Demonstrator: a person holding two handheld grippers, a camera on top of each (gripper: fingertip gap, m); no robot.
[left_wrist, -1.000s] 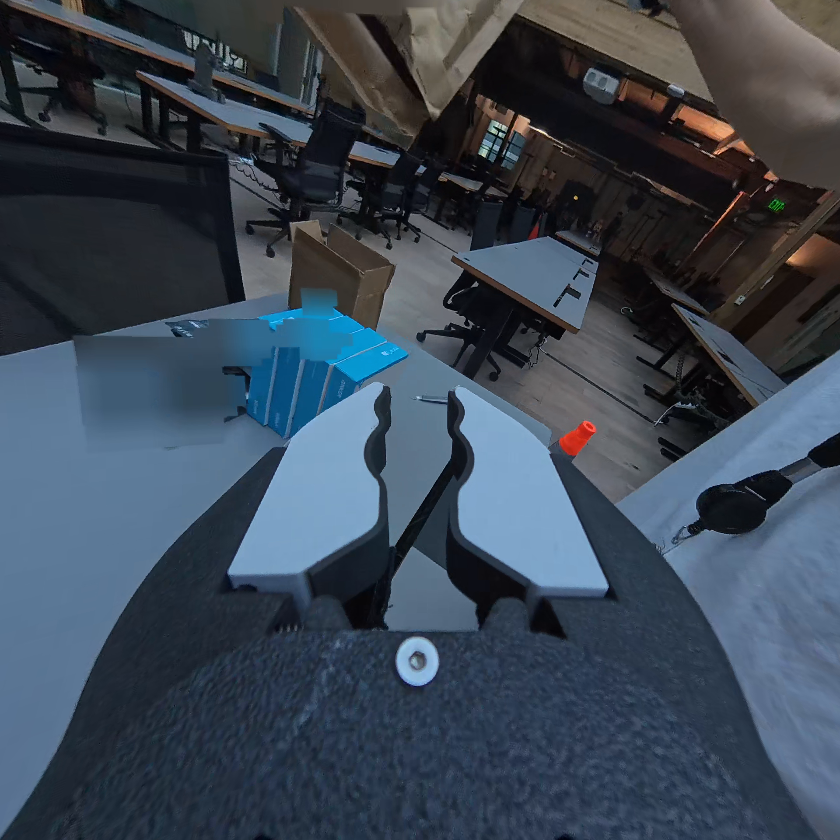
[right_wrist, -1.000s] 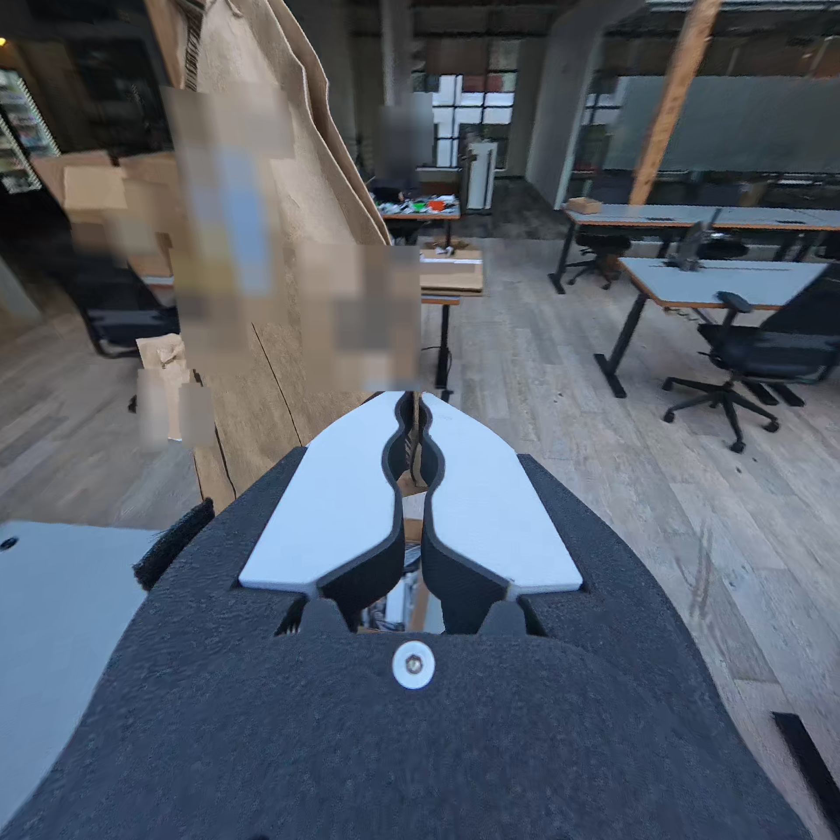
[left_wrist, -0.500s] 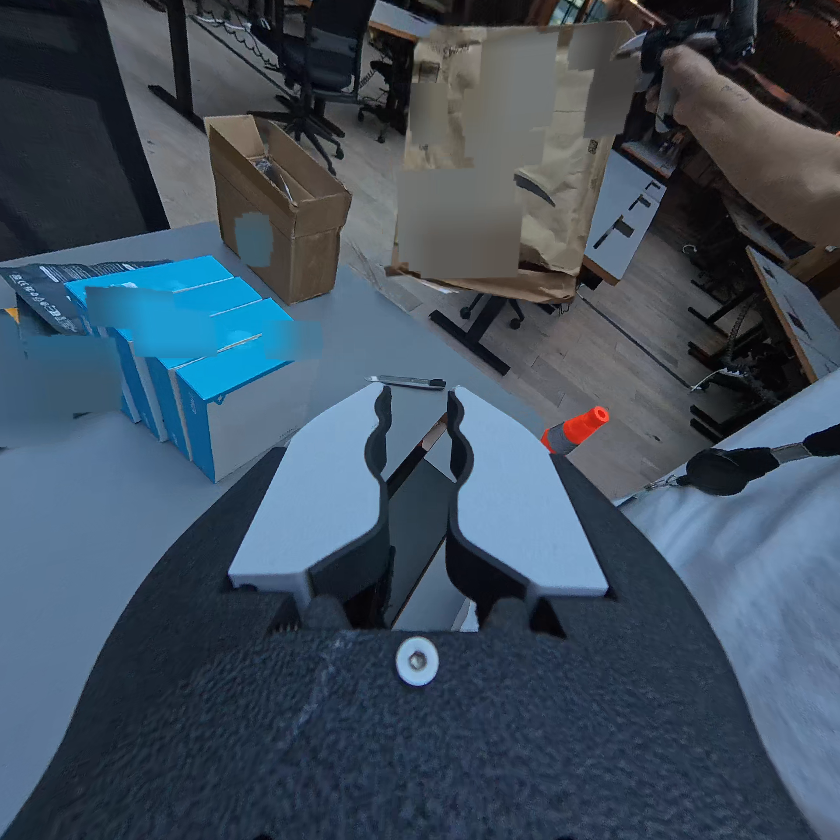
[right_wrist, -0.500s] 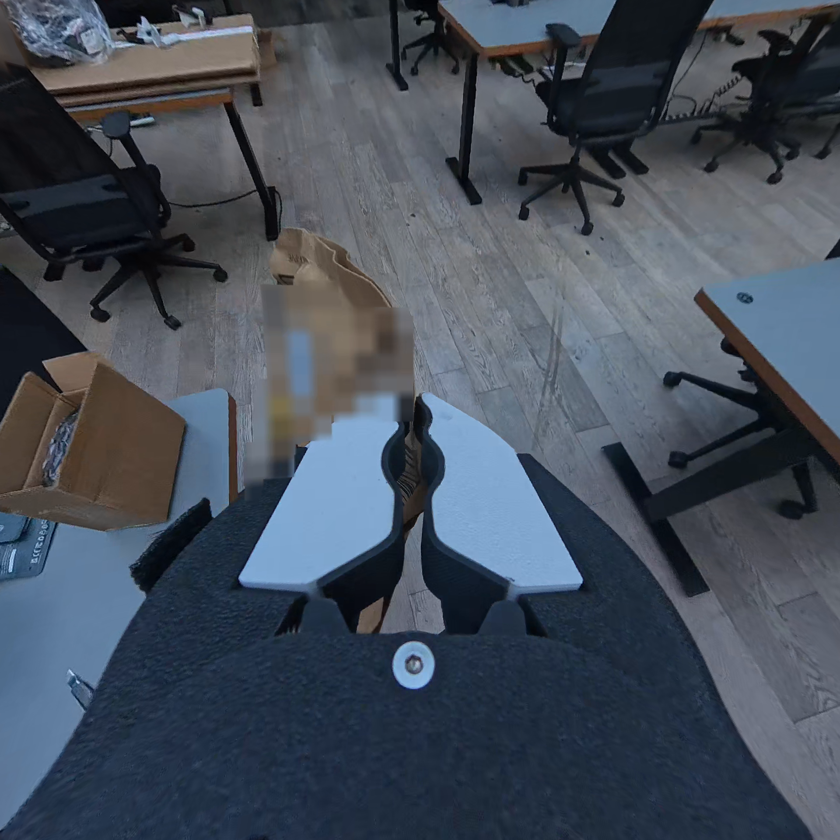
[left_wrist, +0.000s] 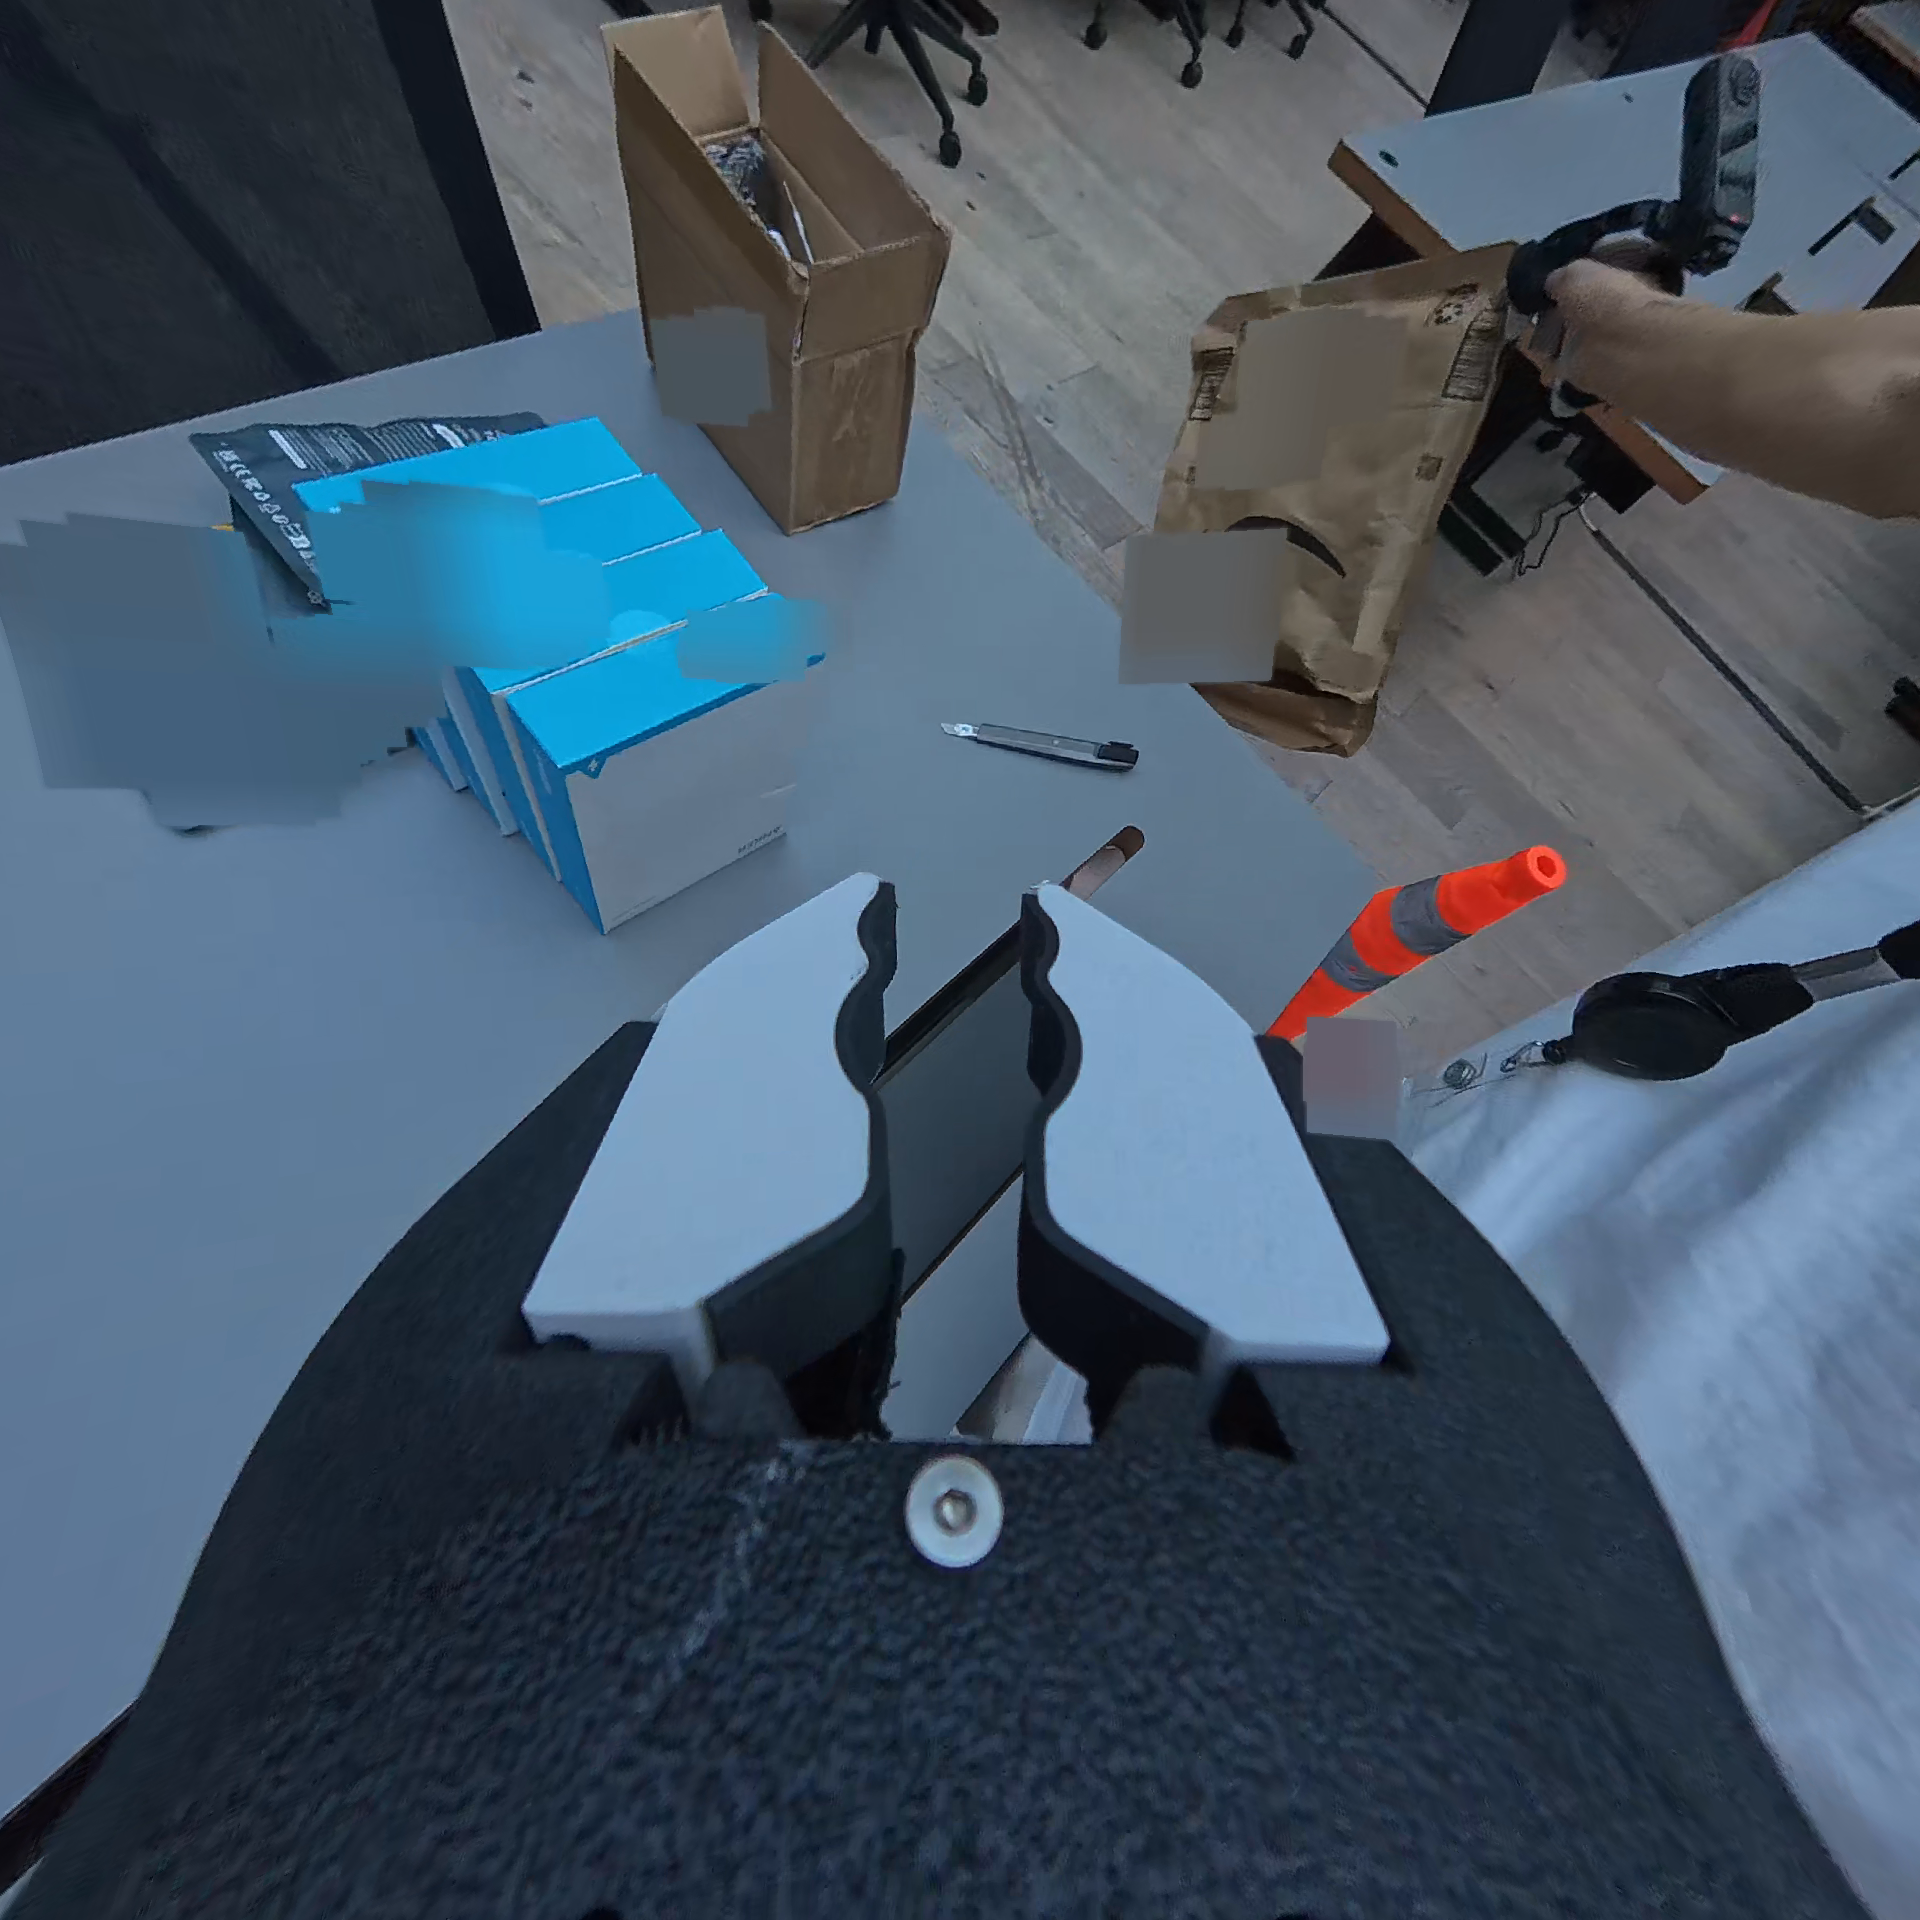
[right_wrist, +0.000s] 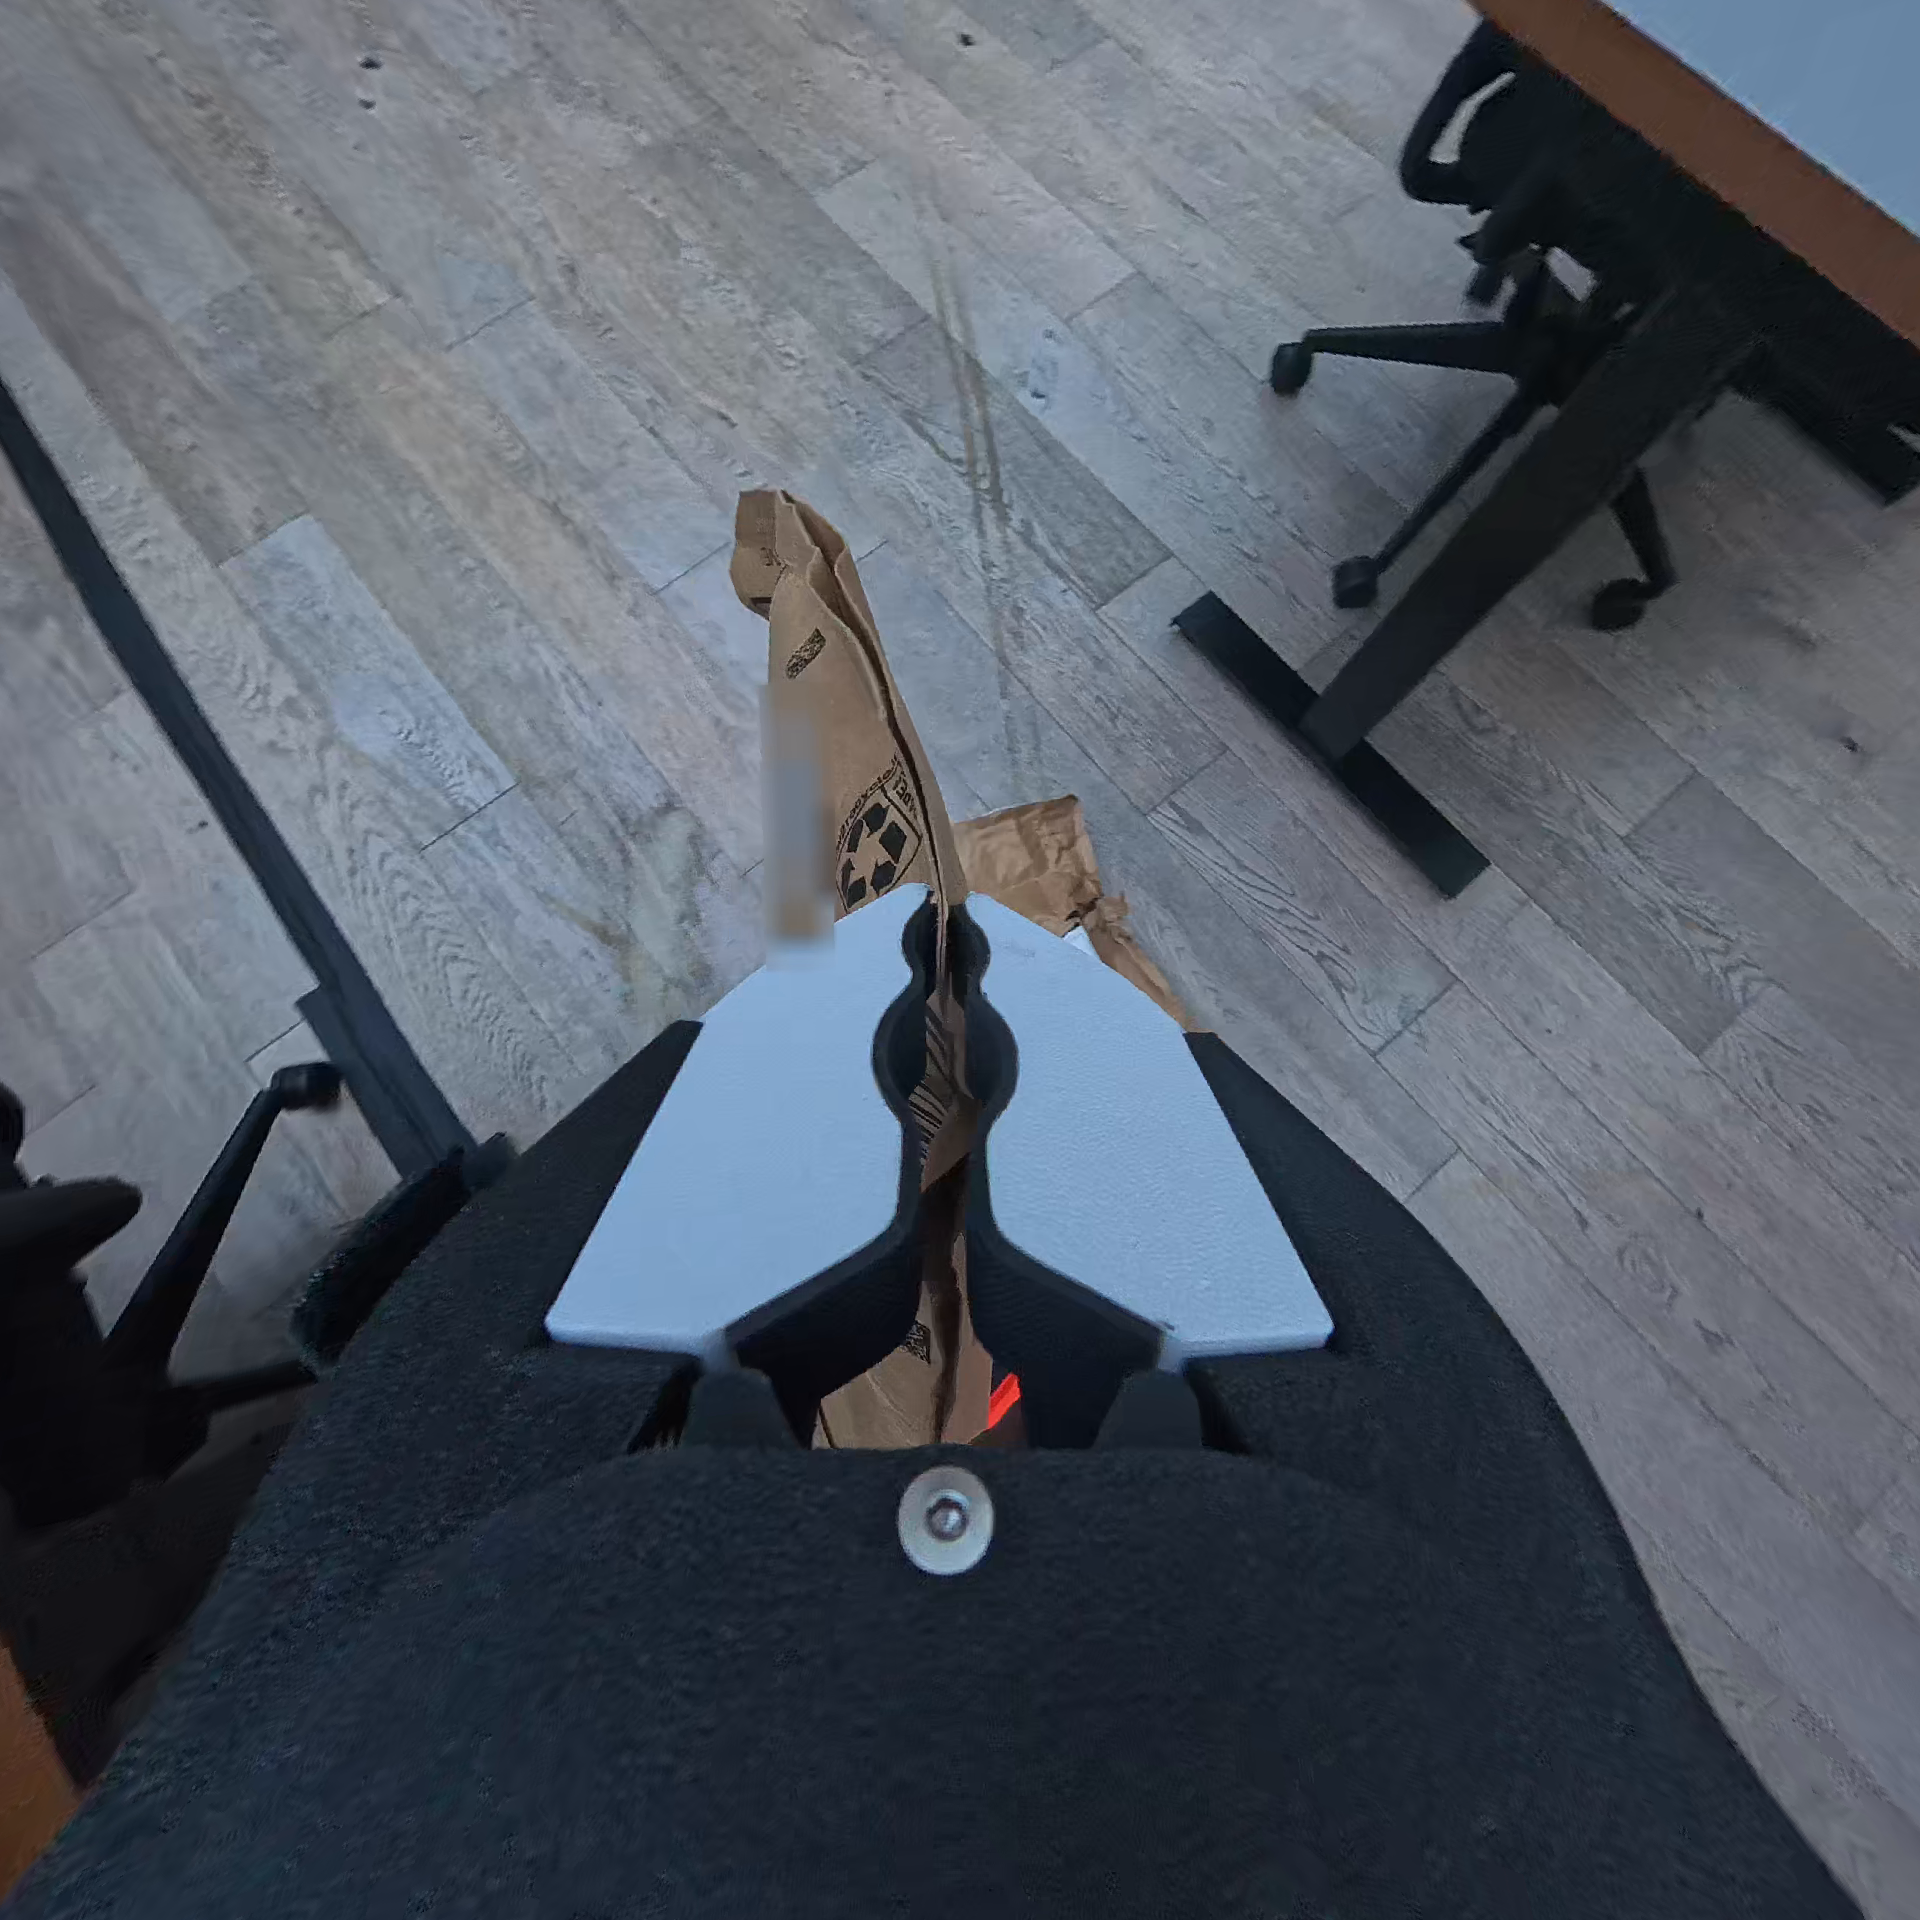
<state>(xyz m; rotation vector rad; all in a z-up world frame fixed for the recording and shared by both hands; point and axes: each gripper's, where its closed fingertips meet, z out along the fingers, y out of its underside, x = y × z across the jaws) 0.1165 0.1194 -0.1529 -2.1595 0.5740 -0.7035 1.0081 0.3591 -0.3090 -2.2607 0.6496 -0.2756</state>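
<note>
Our right gripper (right_wrist: 943, 914) is clamped on the top edge of a brown paper mailer (left_wrist: 1320, 488), hanging off the table's (left_wrist: 987, 592) far right edge above the floor; our left gripper (left_wrist: 956, 904), fingers apart and empty, hovers near a utility knife (left_wrist: 1039, 744) and blue boxes (left_wrist: 623, 665).

Left claw (left_wrist: 956, 904): pale grey finger plates, black inner pads, black textured body. Right claw (right_wrist: 945, 914): same colours. Tabletop (left_wrist: 208, 1039): plain grey. Boxes (left_wrist: 623, 665): bright blue tops, white sides. Paper bag (left_wrist: 1330, 499): brown kraft with black printed marks. Cardboard carton (left_wrist: 831, 343): brown. Cone (left_wrist: 1423, 925): orange with grey bands. Floor (right_wrist: 520, 416): grey-beige wood-grain planks.
</note>
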